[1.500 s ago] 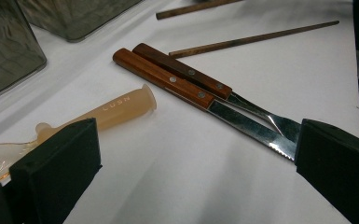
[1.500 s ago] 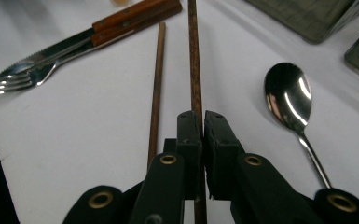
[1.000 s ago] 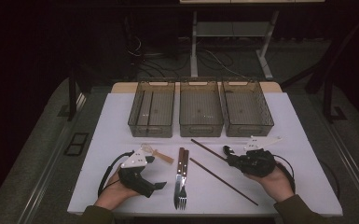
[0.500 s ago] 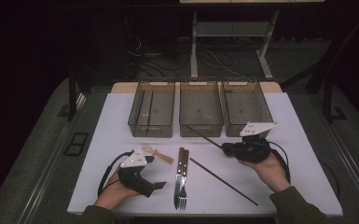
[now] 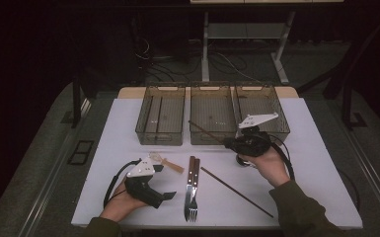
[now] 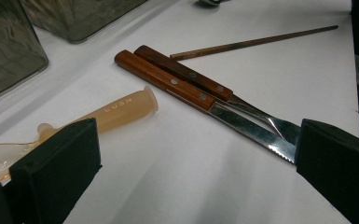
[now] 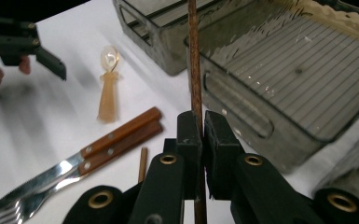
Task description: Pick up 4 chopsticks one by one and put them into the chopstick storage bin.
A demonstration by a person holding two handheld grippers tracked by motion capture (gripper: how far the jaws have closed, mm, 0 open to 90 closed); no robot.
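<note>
My right gripper (image 5: 236,143) is shut on a dark wooden chopstick (image 5: 208,131) and holds it above the table, just in front of the middle tray (image 5: 212,139). In the right gripper view the chopstick (image 7: 195,65) rises straight up from between my closed jaws (image 7: 203,135). A second chopstick (image 5: 237,192) lies slantwise on the white table. My left gripper (image 5: 165,181) rests on the table at the front left, open with nothing between its jaws (image 6: 191,163). Beyond it lie a wood-handled knife (image 6: 200,95) and fork (image 6: 186,74), and a translucent spoon (image 6: 116,109).
Three clear grey trays stand in a row at the back: the left tray (image 5: 160,139), the middle one and the right tray (image 5: 275,106). The knife and fork (image 5: 192,190) lie side by side at the front centre, the spoon (image 5: 165,161) to their left. Cables trail from both grippers.
My right gripper has lifted one chopstick off the table and carried it up and back toward the trays. The left gripper has stayed where it was.
</note>
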